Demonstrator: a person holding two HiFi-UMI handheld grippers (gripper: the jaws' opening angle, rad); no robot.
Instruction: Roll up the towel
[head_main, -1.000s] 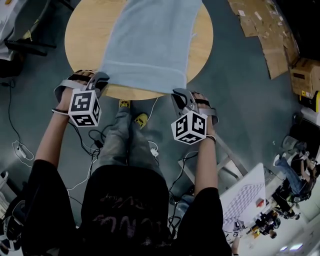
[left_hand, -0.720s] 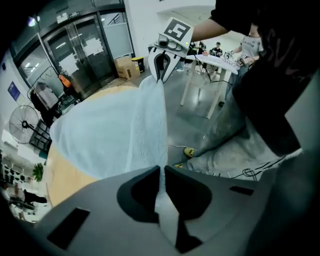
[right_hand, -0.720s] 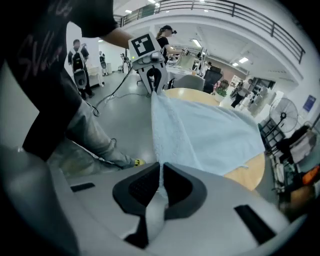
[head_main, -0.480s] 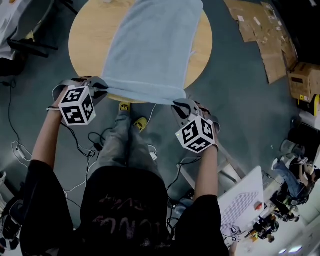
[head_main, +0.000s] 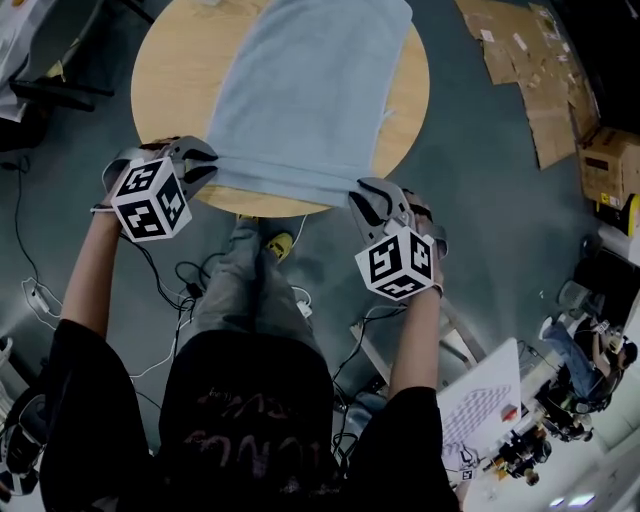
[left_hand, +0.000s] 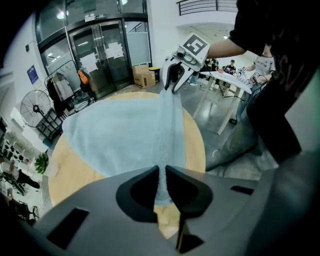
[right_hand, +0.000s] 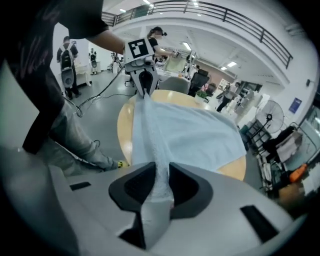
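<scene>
A light blue towel lies spread on the round wooden table, its near edge gathered into a thin raised band between my two grippers. The left gripper pinches the band's left corner. At the right corner, the right gripper holds a thicker bunch of cloth. Both pairs of jaws have just been opening a little, with the towel still between them and touching the pads. From each gripper view the band runs straight to the other gripper.
Below the table edge are the person's legs and yellow shoes. Cables trail over the grey floor. Flattened cardboard and a box lie to the right, and a white table stands at the lower right.
Both grippers have risen and moved forward over the table's near edge, carrying the towel's hem with them. The hem now stands up as a taut narrow band.
</scene>
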